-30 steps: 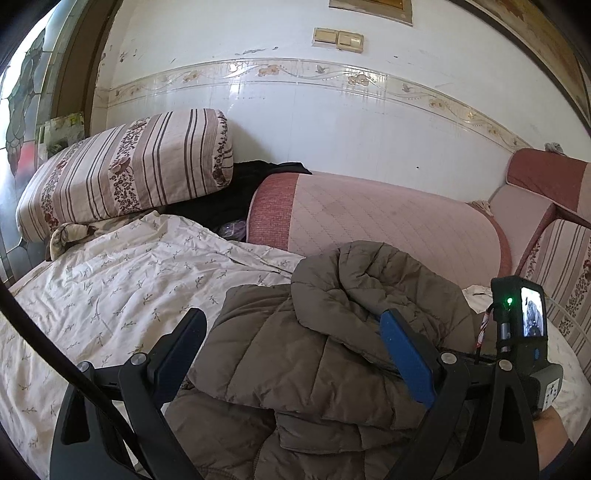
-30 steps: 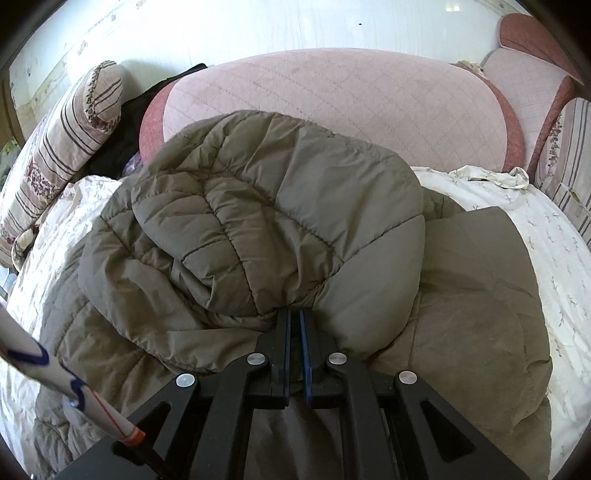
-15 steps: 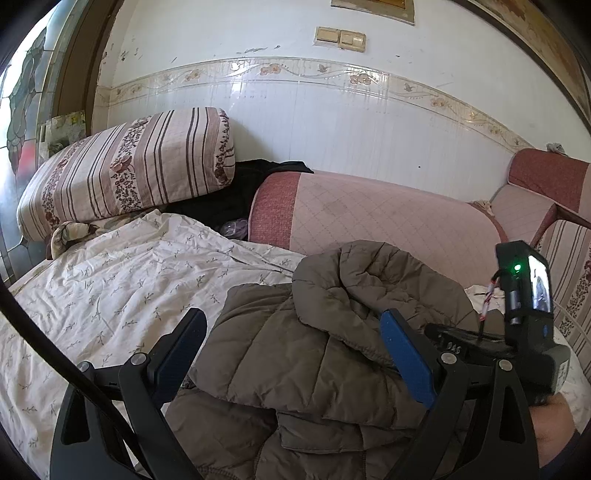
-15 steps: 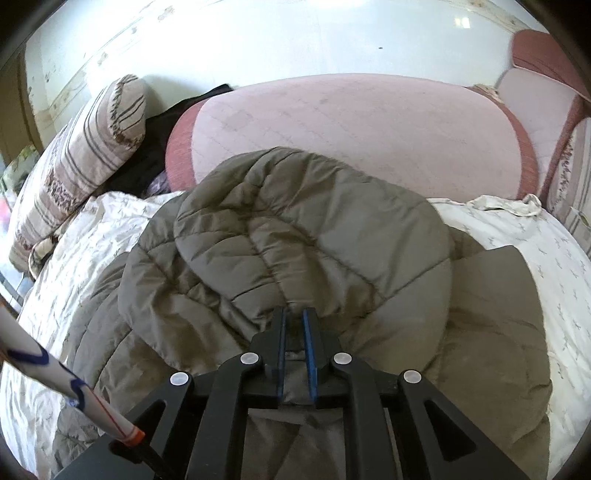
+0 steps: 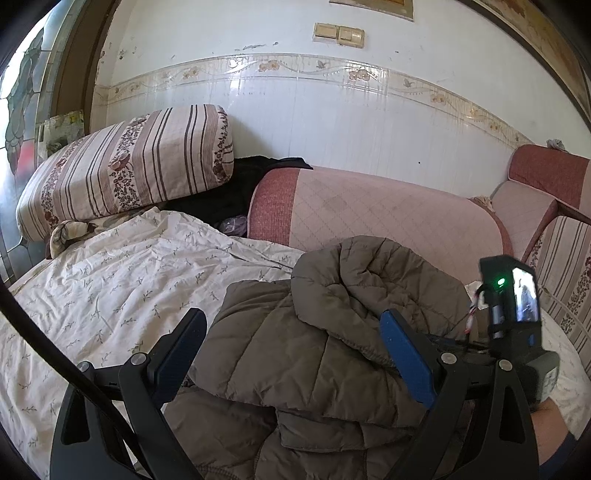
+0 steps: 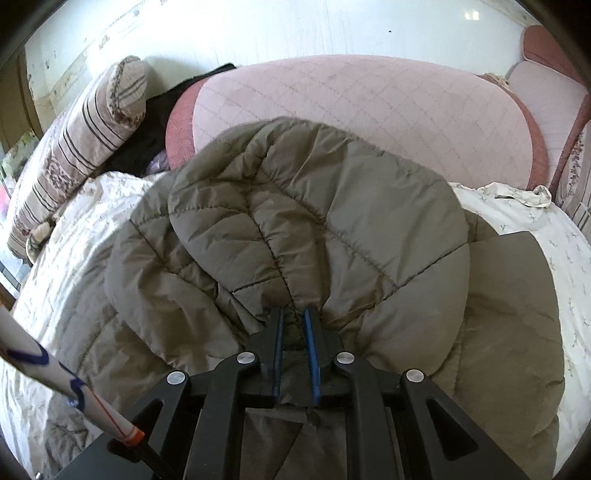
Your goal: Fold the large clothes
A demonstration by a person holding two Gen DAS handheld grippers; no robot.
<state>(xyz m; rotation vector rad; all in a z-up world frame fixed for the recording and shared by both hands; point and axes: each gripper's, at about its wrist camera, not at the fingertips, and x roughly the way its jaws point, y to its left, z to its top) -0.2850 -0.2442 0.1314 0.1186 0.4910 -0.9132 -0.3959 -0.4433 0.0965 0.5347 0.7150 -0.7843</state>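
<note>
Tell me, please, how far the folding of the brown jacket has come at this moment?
Done: the hood of the brown jacket lies turned over onto the body. In hand: the right gripper has just been opening, a pinch of fabric between its jaws; the left gripper is open above the jacket. Left: the jacket is a loose, wrinkled heap on the sheet, not a neat bundle.

wall (image 5: 332, 122): white tiles, floral border band | switch plate (image 5: 338, 32): 12 o'clock | striped pillow (image 5: 125, 173): 10 o'clock | pink cushion (image 5: 369, 206): centre | stained-glass window (image 5: 18, 92): 9 o'clock | floral sheet (image 5: 110, 280): bed
</note>
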